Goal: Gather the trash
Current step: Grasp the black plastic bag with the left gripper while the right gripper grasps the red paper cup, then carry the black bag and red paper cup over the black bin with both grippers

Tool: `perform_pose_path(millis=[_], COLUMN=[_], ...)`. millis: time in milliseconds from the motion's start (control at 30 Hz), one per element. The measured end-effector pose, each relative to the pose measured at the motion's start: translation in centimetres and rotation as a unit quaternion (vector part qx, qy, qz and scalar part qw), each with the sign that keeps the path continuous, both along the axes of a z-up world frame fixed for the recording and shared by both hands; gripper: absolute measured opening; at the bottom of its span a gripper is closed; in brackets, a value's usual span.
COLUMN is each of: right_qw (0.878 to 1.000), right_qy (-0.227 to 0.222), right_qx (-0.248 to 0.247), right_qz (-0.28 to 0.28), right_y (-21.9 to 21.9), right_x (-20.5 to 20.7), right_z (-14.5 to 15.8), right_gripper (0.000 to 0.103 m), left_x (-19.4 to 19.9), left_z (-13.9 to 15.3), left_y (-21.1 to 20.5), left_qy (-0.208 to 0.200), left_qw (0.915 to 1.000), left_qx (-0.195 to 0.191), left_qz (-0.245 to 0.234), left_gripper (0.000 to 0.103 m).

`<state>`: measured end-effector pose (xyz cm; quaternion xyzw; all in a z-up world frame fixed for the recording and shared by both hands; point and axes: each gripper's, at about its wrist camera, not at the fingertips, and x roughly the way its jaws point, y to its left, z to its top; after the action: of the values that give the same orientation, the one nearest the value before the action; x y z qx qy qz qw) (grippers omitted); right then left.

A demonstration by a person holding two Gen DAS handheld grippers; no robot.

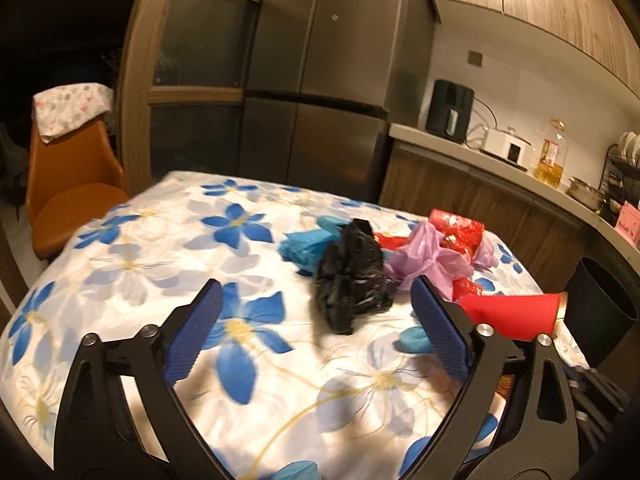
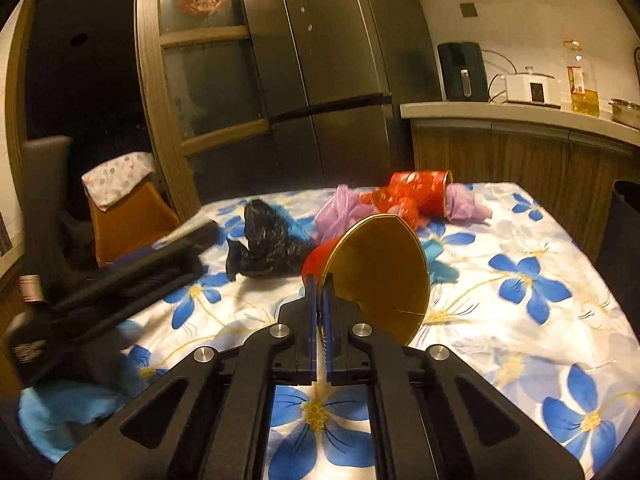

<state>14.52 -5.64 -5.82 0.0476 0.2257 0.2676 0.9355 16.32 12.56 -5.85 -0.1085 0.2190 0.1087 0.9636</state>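
Observation:
A pile of trash lies on the flowered tablecloth (image 1: 168,248): a crumpled black bag (image 1: 352,276), a blue bag (image 1: 304,244), a lilac bag (image 1: 424,258) and red foil wrapping (image 1: 460,232). My left gripper (image 1: 316,308) is open, its jaws wide apart just short of the black bag. My right gripper (image 2: 320,304) is shut on the rim of a red paper cup with a gold inside (image 2: 380,264), held above the table. The cup also shows in the left wrist view (image 1: 516,314). The left gripper (image 2: 120,276) shows at the left of the right wrist view.
A black bin (image 1: 604,308) stands by the table's right edge. An orange chair (image 1: 68,200) is at the far left. A fridge (image 1: 320,80) and a counter (image 1: 500,168) with appliances and an oil bottle (image 1: 554,156) stand behind.

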Motion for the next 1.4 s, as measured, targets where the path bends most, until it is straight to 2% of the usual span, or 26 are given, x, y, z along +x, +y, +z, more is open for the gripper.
perform_pose_path(millis=[133,233,300,333,400,467,667,833,967,1400], right_qw=[1.000,1.000,1.000,1.000,1.000,1.000,0.999,0.999,0.999,0.996], right_qy=[-0.009,-0.013,-0.014,-0.014,-0.014,-0.013,-0.016,-0.025,-0.029,-0.043], right_qx=[0.006,0.004,0.004,0.004,0.004,0.003,0.004,0.007,0.011,0.014], right_qz=[-0.011,-0.019,-0.023,-0.024,-0.026,-0.027,-0.032,-0.036,-0.039,-0.071], right_y=[-1.2,-1.8,-2.1,-2.2,-2.3,-2.4,-2.9,-3.5,-4.1,-7.5], right_x=[-0.4,-0.5,-0.5,-0.5,-0.4,-0.4,-0.6,-1.1,-1.5,-3.0], right_z=[0.8,0.9,1.0,1.0,1.1,1.1,1.5,2.2,2.6,3.9], right_gripper=[0.003,0.003,0.003,0.003,0.003,0.003,0.003,0.003,0.003,0.003], left_x=[2.2,3.3,3.7,3.9,4.2,4.2,2.4,-1.2,-3.6,-4.7], left_z=[-1.0,-1.8,-2.3,-2.5,-2.8,-3.1,-2.0,0.8,3.2,5.8], left_y=[-0.1,-0.3,-0.4,-0.4,-0.2,0.2,0.3,0.0,-0.9,-5.6], left_qy=[0.029,0.051,0.064,0.071,0.081,0.085,0.056,0.011,-0.021,-0.042], left_qw=[0.9993,0.9984,0.9976,0.9972,0.9962,0.9954,0.9968,0.9979,0.9985,0.9968], left_qx=[-0.019,-0.021,-0.019,-0.019,-0.029,-0.041,-0.054,-0.061,-0.046,-0.029], left_qz=[-0.012,-0.013,-0.017,-0.017,-0.018,-0.017,-0.020,-0.020,-0.021,-0.062], left_gripper=[0.071,0.054,0.037,0.033,0.011,0.003,0.001,0.001,0.001,0.001])
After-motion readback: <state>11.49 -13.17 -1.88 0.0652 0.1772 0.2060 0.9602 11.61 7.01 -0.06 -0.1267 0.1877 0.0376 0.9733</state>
